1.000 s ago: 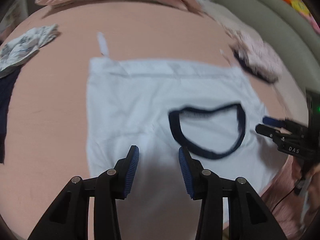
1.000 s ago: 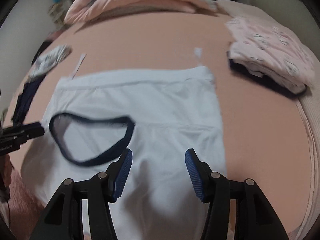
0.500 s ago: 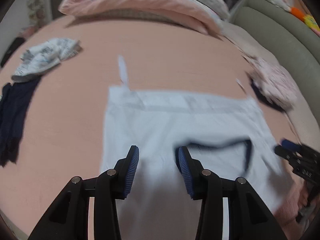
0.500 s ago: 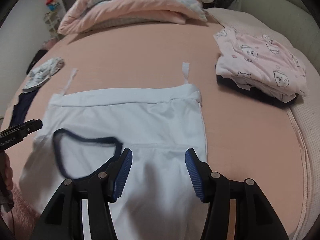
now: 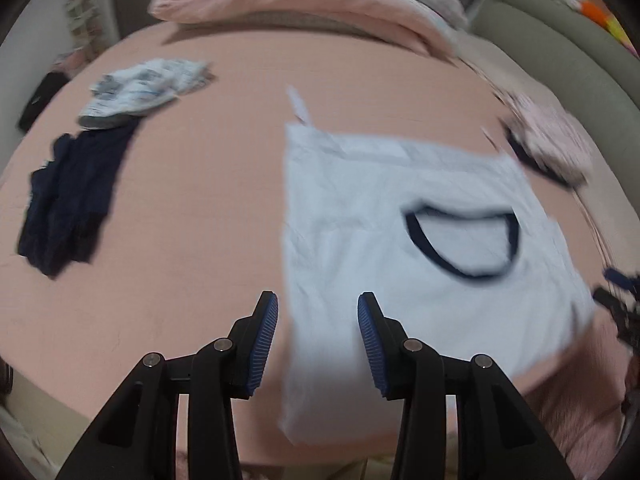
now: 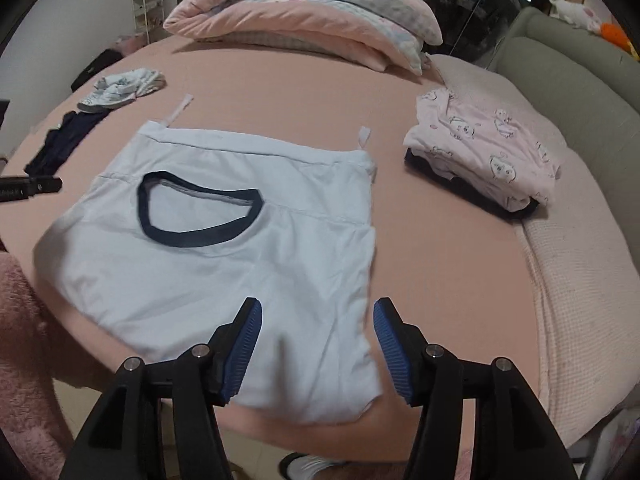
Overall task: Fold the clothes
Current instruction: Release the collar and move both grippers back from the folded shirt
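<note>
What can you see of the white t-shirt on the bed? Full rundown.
The white t-shirt lies flat on the pink bed sheet, collar towards the camera side. It looks like soft cotton knit, with a navy ribbed collar. It seems already partly folded: the far edge is straight, with two small white tabs sticking out past it. Light wrinkles; the near edge hangs over the bed's edge. Both tongs are open above its near corners, not gripping it.

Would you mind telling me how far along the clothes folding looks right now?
Done: a folded pink printed garment sits stacked at the right of the bed. In hand: the white T-shirt lies flat, sides apparently already folded in; the left gripper and right gripper are both open at its near edge, not gripping. Left: a navy garment and a crumpled white patterned one lie unfolded.
</note>
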Tool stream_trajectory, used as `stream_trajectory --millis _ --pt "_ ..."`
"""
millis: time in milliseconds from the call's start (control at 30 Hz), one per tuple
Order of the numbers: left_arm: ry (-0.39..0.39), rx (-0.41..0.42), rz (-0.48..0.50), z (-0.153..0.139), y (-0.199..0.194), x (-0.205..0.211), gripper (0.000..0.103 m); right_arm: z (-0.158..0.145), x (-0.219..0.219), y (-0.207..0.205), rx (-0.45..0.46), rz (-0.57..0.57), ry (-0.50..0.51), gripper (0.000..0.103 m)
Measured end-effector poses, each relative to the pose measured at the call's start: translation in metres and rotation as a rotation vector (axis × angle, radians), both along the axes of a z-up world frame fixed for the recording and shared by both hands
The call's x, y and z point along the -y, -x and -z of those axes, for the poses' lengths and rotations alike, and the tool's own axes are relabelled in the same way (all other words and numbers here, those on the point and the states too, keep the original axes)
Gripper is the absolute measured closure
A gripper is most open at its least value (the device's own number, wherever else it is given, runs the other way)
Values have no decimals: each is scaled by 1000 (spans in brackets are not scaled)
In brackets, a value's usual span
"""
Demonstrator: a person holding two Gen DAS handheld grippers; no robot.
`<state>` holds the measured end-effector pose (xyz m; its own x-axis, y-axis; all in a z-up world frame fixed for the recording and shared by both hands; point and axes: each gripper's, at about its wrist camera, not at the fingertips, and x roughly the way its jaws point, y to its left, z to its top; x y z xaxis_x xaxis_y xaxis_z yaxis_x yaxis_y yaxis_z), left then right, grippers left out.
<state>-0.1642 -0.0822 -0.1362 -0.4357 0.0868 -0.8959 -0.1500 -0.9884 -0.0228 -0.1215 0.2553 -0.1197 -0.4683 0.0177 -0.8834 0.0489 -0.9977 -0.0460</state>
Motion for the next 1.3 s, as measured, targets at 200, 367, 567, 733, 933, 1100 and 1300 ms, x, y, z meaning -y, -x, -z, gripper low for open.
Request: stream_trajectory --millis 200,367,567,733,933,1100,1300 --pt "93 77 18 29 -22 -9 61 23 7 -6 43 -10 11 45" --pt "-29 93 -84 12 -21 7 61 10 1 -11 15 31 -125 45" --pt "-78 97 80 10 -25 -39 61 12 22 -12 44 -38 57 45" --pt "8 134 133 27 -27 -57 61 23 35 -16 83 -79 101 45" --pt "10 143 90 32 -29 -32 61 18 2 -23 112 -79 113 46" --pt "21 139 75 33 -27 -34 61 5 -39 -16 263 -156 -152 46" --pt "-37 96 35 25 -28 -30 61 -51 -61 -4 147 -75 42 45"
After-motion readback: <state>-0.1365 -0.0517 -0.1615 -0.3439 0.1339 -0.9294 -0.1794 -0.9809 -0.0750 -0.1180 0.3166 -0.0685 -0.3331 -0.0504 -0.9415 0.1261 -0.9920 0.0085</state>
